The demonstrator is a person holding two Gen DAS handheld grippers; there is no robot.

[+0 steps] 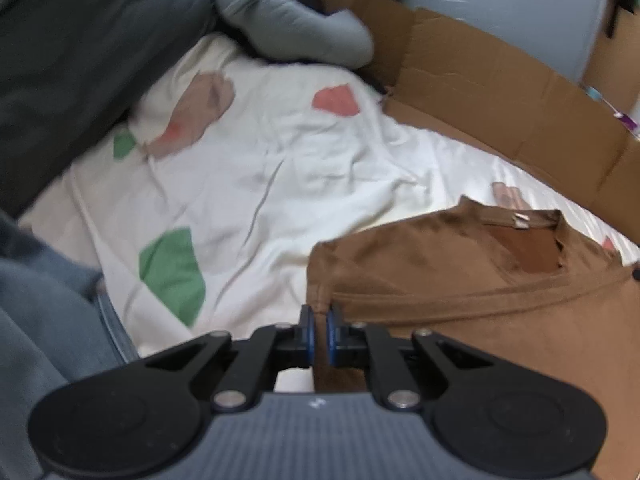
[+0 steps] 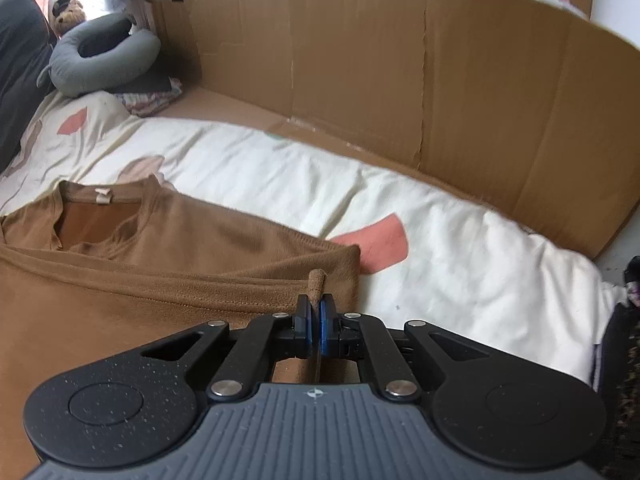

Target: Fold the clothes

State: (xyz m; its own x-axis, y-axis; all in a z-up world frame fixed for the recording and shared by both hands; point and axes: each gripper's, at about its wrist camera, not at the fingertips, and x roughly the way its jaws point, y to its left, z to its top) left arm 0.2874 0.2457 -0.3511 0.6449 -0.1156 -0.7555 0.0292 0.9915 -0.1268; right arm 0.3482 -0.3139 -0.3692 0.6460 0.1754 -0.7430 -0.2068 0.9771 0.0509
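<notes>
My left gripper (image 1: 320, 322) sits at the bottom of its frame, clenched on the brown shirt's (image 1: 460, 280) side edge. My right gripper (image 2: 316, 316) likewise pinches a raised fold of that shirt (image 2: 160, 240), which lies spread on the white patterned sheet (image 2: 440, 220), with cardboard (image 2: 400, 60) standing behind.

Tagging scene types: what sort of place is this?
Likely a bedroom: a bed with a patterned white duvet, a dark pillow, a soft toy; a brown shirt lies on it.
</notes>
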